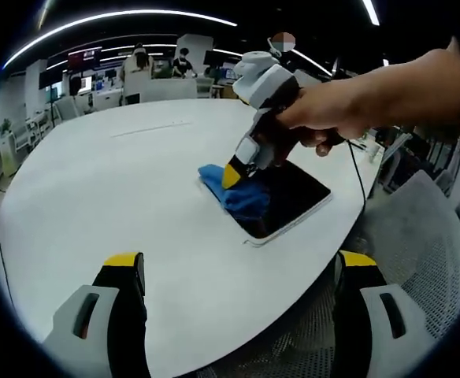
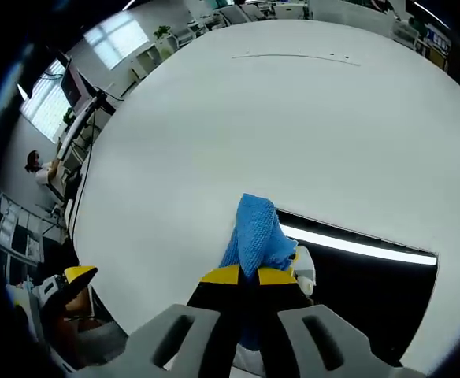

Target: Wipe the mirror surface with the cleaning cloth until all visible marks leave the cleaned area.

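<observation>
Wipe mid-pass — right gripper [image 2: 248,275] jaws clamped on the crumpled blue woven cleaning cloth [image 2: 255,233], pressed at the near-left edge of the dark rectangular mirror [image 2: 372,291]; left gripper [image 1: 238,264] jaws open, empty — remaining marks unreadable.

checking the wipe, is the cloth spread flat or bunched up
Bunched up: the blue cloth is pinched between the right gripper jaws, crumpled on the mirror edge.

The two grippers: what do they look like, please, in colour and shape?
Both are alike: the left gripper has black jaws with yellow tips on light grey bodies with dark slots. The right gripper has the same yellow-tipped black jaws; its pale grey and white body trails a thin black cable.
</observation>
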`<state>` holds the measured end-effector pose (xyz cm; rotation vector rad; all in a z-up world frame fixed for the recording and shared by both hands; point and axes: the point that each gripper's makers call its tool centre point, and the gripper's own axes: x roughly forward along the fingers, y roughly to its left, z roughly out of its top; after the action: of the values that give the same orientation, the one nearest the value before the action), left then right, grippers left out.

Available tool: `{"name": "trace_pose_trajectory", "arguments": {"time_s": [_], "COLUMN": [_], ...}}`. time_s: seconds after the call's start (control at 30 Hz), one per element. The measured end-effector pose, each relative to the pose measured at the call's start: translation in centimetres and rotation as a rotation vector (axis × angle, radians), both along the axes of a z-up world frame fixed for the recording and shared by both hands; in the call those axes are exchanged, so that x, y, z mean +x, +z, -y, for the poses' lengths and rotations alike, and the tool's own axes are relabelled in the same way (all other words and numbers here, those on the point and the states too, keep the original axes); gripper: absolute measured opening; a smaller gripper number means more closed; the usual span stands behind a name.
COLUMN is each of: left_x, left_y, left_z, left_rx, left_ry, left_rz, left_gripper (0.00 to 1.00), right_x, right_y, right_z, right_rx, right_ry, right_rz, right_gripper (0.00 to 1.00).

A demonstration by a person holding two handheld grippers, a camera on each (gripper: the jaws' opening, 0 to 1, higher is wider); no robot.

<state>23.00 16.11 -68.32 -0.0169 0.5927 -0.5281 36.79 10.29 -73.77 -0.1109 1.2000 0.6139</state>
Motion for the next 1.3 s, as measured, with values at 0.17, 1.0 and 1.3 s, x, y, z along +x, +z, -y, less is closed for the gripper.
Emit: {"name": "trace_pose_trajectory", "arguments": {"time_s": [0.17, 1.0, 1.3], "left_x": [0.0, 0.1, -0.1], "left_y": [-0.1, -0.4, -0.5], "left_z": [0.0, -0.3, -0.1], "left_rx": [0.000, 0.008, 0.025], "left_ry": [-0.004, -0.005, -0.024], "left_rz": [0.002, 0.006, 0.002], "left_gripper": [0.99, 0.99, 0.99], "right_x": [1.6, 2.9, 3.8], "right_y": [-0.3, 0.0, -0.6], "right_z": [-0.2, 1.4, 2.9], "right_rx": [-0.017, -0.041, -0.062], "right_ry": [0.018, -0.004, -0.017], "right_rz": [0.019, 0.014, 0.001], "right_gripper": [0.00, 0.00, 0.00]}}
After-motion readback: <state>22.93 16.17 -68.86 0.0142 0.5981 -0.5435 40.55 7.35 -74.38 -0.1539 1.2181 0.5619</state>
